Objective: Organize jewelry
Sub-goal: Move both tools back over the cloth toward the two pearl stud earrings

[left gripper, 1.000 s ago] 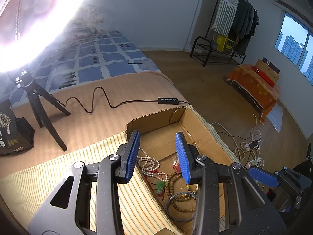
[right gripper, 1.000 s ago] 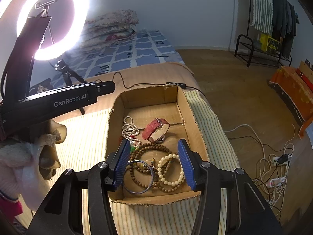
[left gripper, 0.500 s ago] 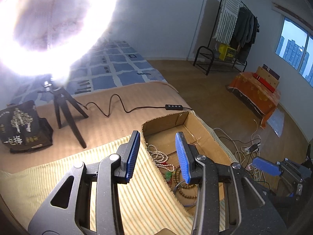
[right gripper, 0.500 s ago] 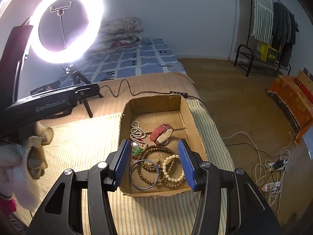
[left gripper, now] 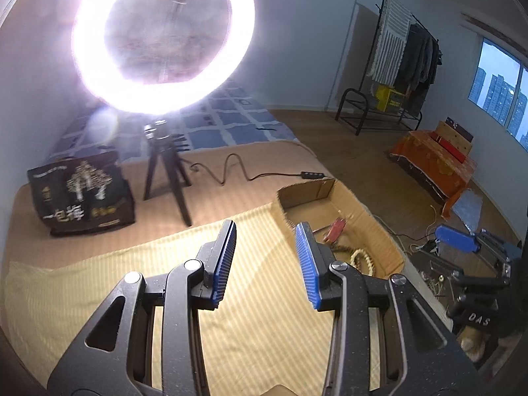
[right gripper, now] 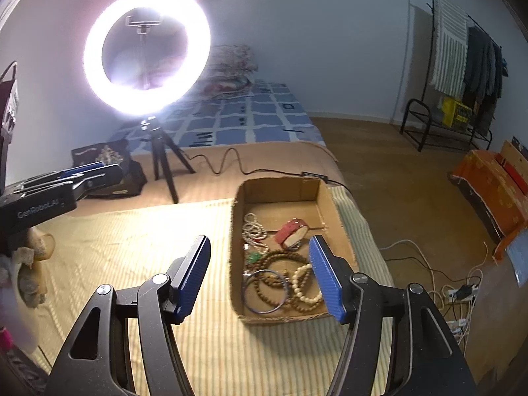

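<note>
Right gripper [right gripper: 260,275] jaws opening, nothing between, nothing touched. Left gripper [left gripper: 265,260] partly open, empty, over yellow striped mat [left gripper: 99,280].

Since a second ago: both lifted back from shallow brown cardboard box [right gripper: 333,204]; left now clear of it.

Beaded bracelets [right gripper: 280,264], red-strap watch [right gripper: 292,229] lie in box on mat, on bed. Lit ring light [right gripper: 147,48] on tripod behind.
</note>
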